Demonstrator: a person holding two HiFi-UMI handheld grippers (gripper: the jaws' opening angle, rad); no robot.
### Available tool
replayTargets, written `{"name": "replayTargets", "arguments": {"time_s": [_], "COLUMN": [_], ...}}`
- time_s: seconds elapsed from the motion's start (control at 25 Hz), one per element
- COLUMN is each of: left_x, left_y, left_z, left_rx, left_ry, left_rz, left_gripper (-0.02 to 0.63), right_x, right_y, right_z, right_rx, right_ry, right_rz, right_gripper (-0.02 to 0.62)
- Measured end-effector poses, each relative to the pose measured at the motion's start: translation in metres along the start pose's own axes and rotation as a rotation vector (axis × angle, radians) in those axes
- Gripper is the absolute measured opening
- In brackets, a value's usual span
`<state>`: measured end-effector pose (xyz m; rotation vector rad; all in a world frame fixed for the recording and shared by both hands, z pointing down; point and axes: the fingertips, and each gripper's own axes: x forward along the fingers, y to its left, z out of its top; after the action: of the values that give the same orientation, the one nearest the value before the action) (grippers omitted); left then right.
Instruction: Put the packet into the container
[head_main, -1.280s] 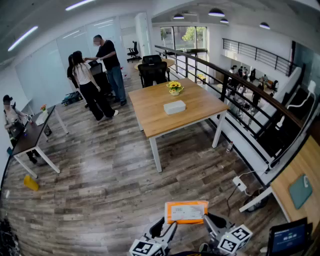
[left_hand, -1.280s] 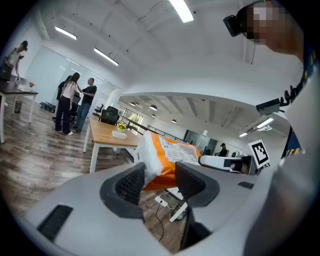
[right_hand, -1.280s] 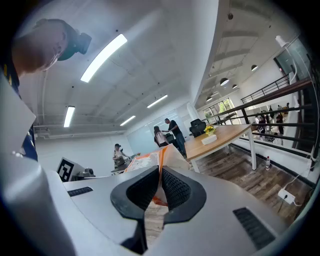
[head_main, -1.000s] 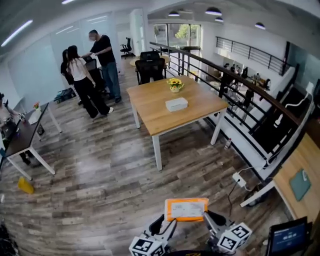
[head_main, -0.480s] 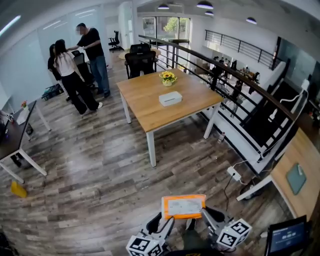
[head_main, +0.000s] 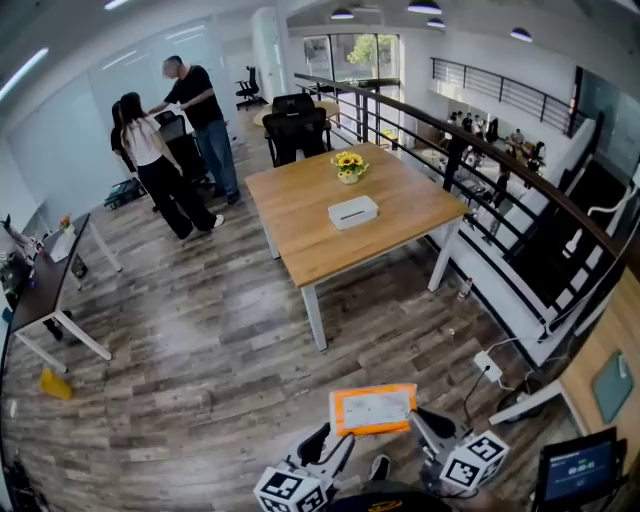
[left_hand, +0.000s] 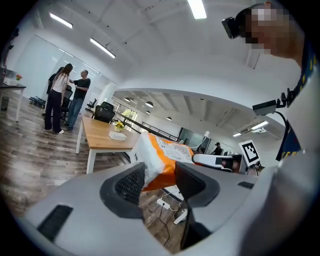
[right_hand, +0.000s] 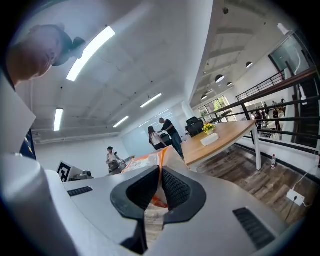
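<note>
Head view: the packet sits between the left claw and right claw exactly as half a second ago. Only the room has shifted in frame. The bench remains well apart.

Left gripper view: the claw is clenched on the packet's end.

Right gripper view: the claw is clamped on the packet's thin edge.

Judgement: transport continues. The white box on the bench, probably the container, is not yet reached.

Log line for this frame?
left gripper: shut on packet | right gripper: shut on packet | packet: held above floor | container: on wooden table
</note>
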<state>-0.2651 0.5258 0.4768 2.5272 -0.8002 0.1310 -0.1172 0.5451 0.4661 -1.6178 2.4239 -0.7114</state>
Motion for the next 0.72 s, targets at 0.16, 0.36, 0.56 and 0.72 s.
{"name": "replayTargets", "arguments": {"time_s": [0.16, 0.36, 0.56, 0.72], "left_x": [0.041, 0.107, 0.111, 0.143], "left_y": [-0.007, -0.005, -0.001, 0.013], "left_z": [0.014, 0.031, 0.036, 0.044], "left_rx": [0.005, 0.007, -0.017, 0.009], "left_ry": [-0.013, 0.003, 0.013, 0.029], "left_rz": [-0.031, -0.044, -0.071, -0.064], "left_gripper": [0.193, 0.195, 0.195, 0.195], "right_x": [0.008, 0.028, 0.031, 0.05], "right_y": [-0.039, -0.107, -0.108, -0.124], "right_z": [0.027, 0.054, 0.062, 0.084], "right_rx": [-0.009, -0.003, 0.015, 0.028], "right_ry": [-0.004, 0.014, -0.004, -0.042], "right_rz": [0.027, 0.027, 0.034, 0.055], "right_gripper": [0.028, 0.028, 0.028, 0.021]}}
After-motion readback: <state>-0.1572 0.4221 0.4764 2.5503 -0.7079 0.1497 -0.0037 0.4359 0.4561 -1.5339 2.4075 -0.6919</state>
